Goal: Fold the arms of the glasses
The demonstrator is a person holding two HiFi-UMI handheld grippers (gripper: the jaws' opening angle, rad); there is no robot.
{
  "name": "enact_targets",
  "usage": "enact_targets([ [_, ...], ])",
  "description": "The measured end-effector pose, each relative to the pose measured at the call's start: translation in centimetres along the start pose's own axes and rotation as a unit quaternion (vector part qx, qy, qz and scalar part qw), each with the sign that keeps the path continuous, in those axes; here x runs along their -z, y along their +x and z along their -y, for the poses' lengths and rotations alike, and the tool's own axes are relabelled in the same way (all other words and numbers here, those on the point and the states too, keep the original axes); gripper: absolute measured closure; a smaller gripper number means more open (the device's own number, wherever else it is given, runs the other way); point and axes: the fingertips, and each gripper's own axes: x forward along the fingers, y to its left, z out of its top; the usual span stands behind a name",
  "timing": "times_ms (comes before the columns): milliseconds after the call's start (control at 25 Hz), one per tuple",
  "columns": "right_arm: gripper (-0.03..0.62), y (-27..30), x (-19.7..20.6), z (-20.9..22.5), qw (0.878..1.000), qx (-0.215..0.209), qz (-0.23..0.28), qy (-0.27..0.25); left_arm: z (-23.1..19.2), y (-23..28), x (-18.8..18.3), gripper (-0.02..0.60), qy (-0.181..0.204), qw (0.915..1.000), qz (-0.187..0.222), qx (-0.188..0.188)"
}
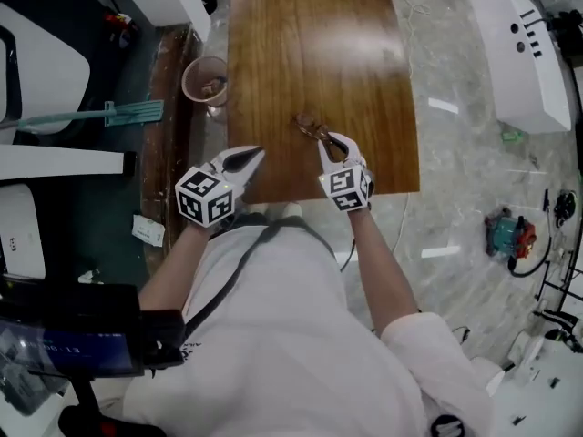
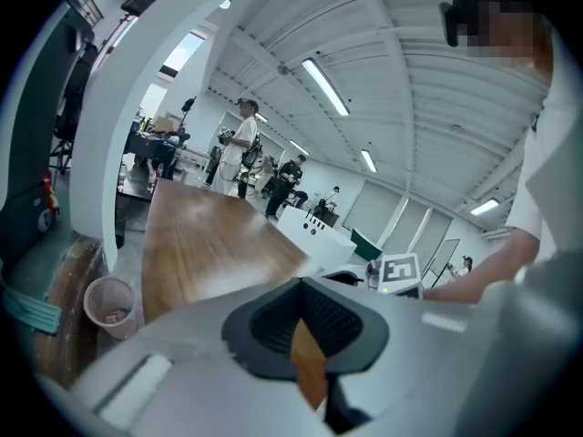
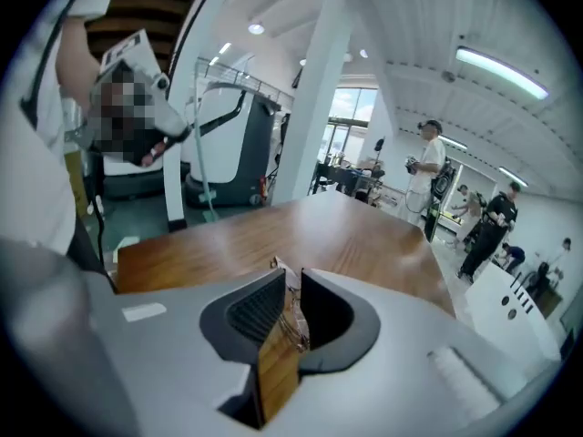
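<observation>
Near the front edge of one long brown wooden table (image 1: 310,44), the head view shows two white hand-held grippers held out side by side. Each carries one black-and-white marker cube. One pair of thin, brown-framed glasses (image 1: 312,129) lies on the tabletop.

The left gripper (image 1: 255,153) hovers over the table's near left corner with its jaws fully together and nothing between them. Its own view shows the black ribbed pads meeting at the tips. The right gripper (image 1: 333,140) points at the glasses, a little in from the near edge, with its jaws a small way apart. Its own view shows the thin wire frame of the glasses in that narrow gap. The frame lies close along the right-hand pad with bare wood showing beside it, so the pads are not pressed on it. Whether the arms of the glasses are folded cannot be told from any view.

Further out, one pale pink round bin (image 1: 205,80) stands on the floor against the table's left side, and one teal long-handled mop (image 1: 118,113) lies left of it. One white slab-shaped unit (image 1: 524,53) and one teal-and-orange tool (image 1: 508,233) sit on the marbled floor to the right.

Only the gripper views show the room beyond: white pillars, ceiling strip lights and several people standing at the far end. Only the head view shows both grippers together with the glasses.
</observation>
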Motion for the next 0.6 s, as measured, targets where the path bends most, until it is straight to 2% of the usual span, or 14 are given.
enact_targets([
  [40, 0.547, -1.3, -0.7, -0.1, 1.000, 0.006, 0.013, 0.019, 0.5, 0.2, -0.5, 0.575, 0.004, 0.9999, 0.005, 0.008],
  [240, 0.551, -7.7, -3.8, 0.5, 0.993, 0.042, 0.072, 0.086, 3.5, 1.2, -2.8, 0.575, 0.027, 0.9983, 0.022, 0.046],
  [440, 0.555, -12.9, -6.4, 0.7, 0.977, 0.056, 0.129, 0.159, 6.3, 1.6, -4.2, 0.575, 0.051, 0.9954, 0.032, 0.074],
  [520, 0.585, -14.5, -7.1, 0.8, 0.970, 0.062, 0.147, 0.185, 7.0, 1.7, -4.3, 0.575, 0.057, 0.9943, 0.032, 0.084],
  [600, 0.585, -15.8, -7.8, 0.8, 0.963, 0.069, 0.163, 0.202, 7.7, 1.7, -4.4, 0.575, 0.061, 0.9934, 0.034, 0.091],
])
